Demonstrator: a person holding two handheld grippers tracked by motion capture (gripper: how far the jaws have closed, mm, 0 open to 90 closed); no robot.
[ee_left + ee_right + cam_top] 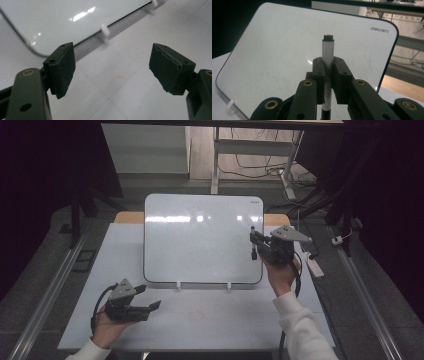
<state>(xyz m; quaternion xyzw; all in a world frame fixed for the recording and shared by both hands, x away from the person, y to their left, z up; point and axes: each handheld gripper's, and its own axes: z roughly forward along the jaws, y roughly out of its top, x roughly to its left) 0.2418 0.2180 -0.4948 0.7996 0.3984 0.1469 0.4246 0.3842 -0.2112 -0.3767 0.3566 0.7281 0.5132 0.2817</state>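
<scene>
**Marker clamped upright before the whiteboard, left tongs released**

In the high view the right gripper (256,245) sits at the right of centre, raised in front of the right edge of the whiteboard (200,240). Its jaws are clenched on a marker (253,242), which stands upright, a thin dark stick against the board's pale face. The right gripper view shows the grip close up: the marker (328,53) rises through the middle of the frame, its white barrel pinched between the two black pads, its dark end on top. Behind it the whiteboard (274,50) leans back, blank, with a small logo in the upper right corner.

The left gripper (147,297) lies at the lower left of the high view, held low over the table (210,320) and well apart from the marker. Its jaws are released and stand wide. In the left gripper view the pads (63,67) flank bare tabletop, with the board's lower edge and two white support pegs (105,30) in the upper half.
</scene>
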